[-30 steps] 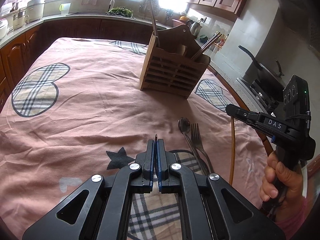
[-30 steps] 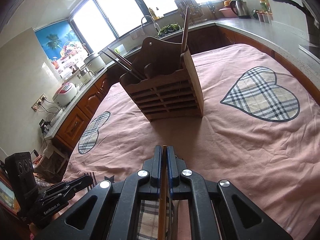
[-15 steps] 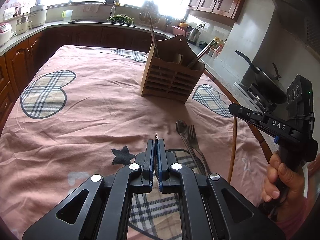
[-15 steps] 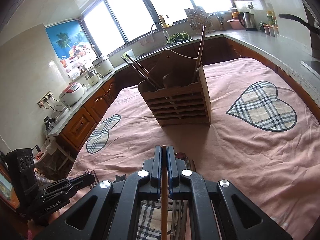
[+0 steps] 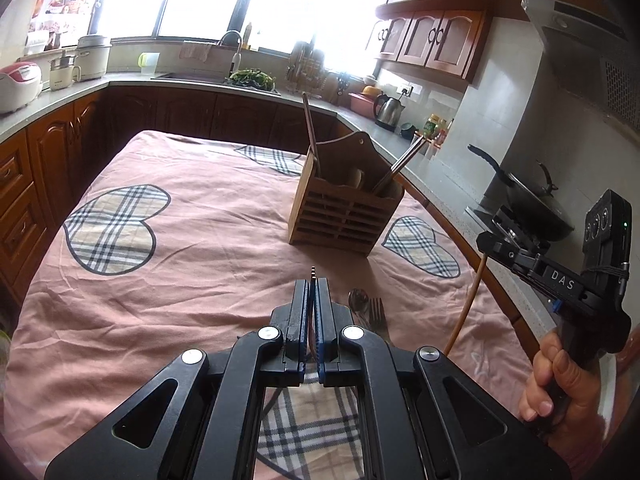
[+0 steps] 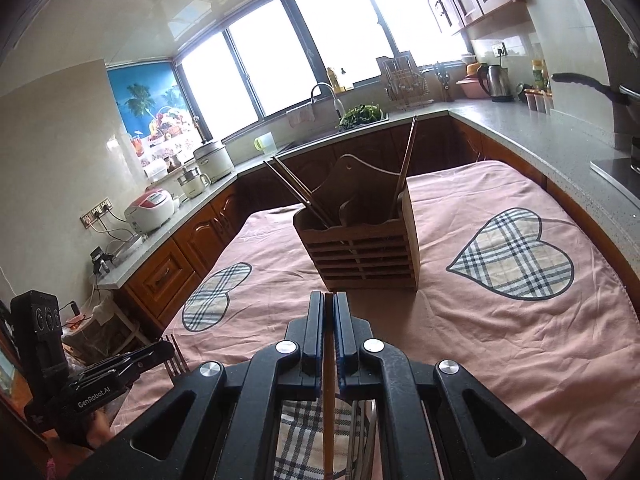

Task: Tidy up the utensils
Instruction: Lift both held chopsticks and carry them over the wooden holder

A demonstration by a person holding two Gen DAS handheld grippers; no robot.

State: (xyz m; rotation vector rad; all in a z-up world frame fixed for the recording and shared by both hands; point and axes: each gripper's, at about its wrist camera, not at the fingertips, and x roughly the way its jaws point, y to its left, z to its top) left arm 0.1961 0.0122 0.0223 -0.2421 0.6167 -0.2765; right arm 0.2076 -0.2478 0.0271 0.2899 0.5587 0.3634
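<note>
A slatted wooden utensil holder (image 5: 344,216) (image 6: 364,256) stands upright on the pink cloth; one wooden chopstick and a leaning metal pair stick out of it. My left gripper (image 5: 312,282) (image 6: 166,348) is shut on a fork (image 6: 175,358), whose tines show at its tip in the right wrist view. My right gripper (image 6: 329,294) (image 5: 484,242) is shut on a wooden chopstick (image 6: 328,400) (image 5: 464,308) that hangs down from its jaws. Both grippers hover above the cloth, short of the holder. A spoon (image 5: 357,299) and a second fork (image 5: 377,312) lie on the cloth just ahead of my left gripper.
The table carries a pink cloth (image 5: 200,264) with plaid hearts. Wooden cabinets and grey counters surround it. A wok (image 5: 520,200) sits on the stove at the right, a kettle (image 5: 388,110) in the corner, and rice cookers (image 6: 150,212) on the left counter.
Both grippers have risen above the cloth and tilted upward, each keeping its utensil. The chopstick's lower end has come up with the right gripper. The holder, spoon and lying fork stayed put.
</note>
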